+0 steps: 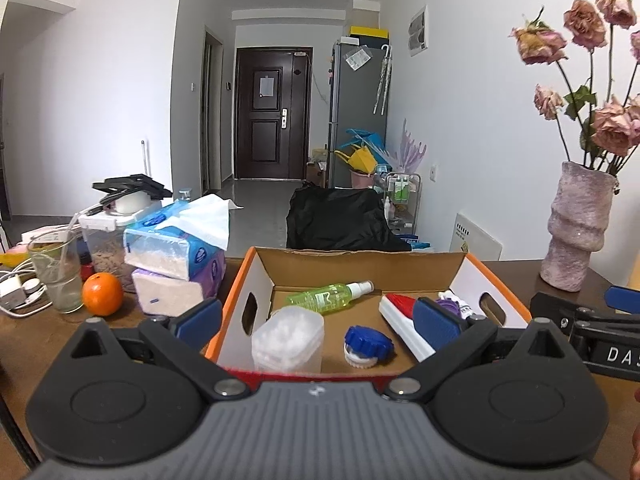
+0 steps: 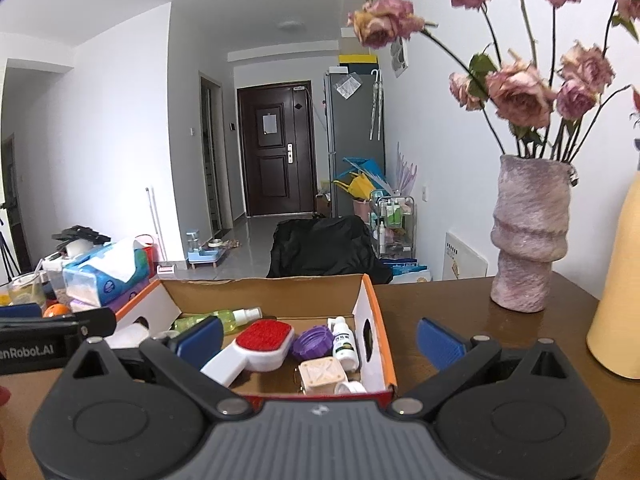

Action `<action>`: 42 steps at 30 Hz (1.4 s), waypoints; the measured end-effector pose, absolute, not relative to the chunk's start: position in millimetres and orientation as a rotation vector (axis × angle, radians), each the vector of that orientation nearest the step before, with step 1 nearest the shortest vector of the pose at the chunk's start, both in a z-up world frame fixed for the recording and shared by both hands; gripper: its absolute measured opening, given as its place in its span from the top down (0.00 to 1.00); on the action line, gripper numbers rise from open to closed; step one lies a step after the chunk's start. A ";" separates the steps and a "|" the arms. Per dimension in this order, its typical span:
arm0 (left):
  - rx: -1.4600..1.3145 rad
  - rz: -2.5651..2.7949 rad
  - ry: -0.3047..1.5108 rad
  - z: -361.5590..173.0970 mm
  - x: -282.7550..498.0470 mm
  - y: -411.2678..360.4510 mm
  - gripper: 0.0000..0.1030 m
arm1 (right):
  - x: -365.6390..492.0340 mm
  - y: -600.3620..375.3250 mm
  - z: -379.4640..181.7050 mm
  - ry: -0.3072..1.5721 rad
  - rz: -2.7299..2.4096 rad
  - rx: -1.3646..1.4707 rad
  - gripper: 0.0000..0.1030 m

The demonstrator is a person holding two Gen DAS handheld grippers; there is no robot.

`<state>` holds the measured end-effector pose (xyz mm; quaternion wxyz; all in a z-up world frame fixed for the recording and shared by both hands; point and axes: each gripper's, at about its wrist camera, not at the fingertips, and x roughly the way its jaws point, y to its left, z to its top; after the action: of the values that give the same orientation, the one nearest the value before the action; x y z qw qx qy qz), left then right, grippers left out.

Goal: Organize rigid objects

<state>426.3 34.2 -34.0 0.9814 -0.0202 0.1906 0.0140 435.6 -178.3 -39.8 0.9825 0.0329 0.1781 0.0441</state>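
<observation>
Two hand-held tools face an open, orange-rimmed cardboard box [image 1: 256, 280] that stands on the brown wooden tabletop [image 2: 440, 300]. The left tool [image 1: 316, 316] has its blue-padded fingers spread wide and holds nothing; the right tool [image 2: 320, 338] is likewise spread and empty.

The rigid objects lie loose on the box floor, apparently gathered there for sorting: a green translucent spray bottle [image 1: 328, 296] on its side by the far wall, a frosted plastic tub of cotton swabs [image 1: 288, 338] in the near left corner, a blue-and-white screw cap [image 1: 366, 346], a white brush with a red pad [image 2: 256, 344], a purple ribbed cap [image 2: 312, 342], a small white dropper bottle [image 2: 346, 344] and a beige square block [image 2: 322, 376].

The box walls are low and cut with hand slots, so entry from above looks unobstructed. To the right the tabletop is bare up to the mottled pink ceramic vase [image 2: 528, 236]; stacked tissue packs [image 1: 176, 256] and an orange [image 1: 102, 294] crowd the left side.
</observation>
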 end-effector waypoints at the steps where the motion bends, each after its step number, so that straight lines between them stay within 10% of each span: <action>1: -0.044 0.028 0.383 -32.3 419.1 33.6 0.00 | 428.9 -178.4 -37.9 0.358 0.088 0.061 0.00; 42: -0.027 0.046 0.299 32.2 35.4 -3.3 0.00 | 45.1 -212.8 37.1 0.270 0.143 0.015 0.00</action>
<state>35.4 -3.3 32.2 0.9885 -0.0135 0.1487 0.0229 45.1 -212.8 37.1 0.9883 0.0077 0.1345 0.0711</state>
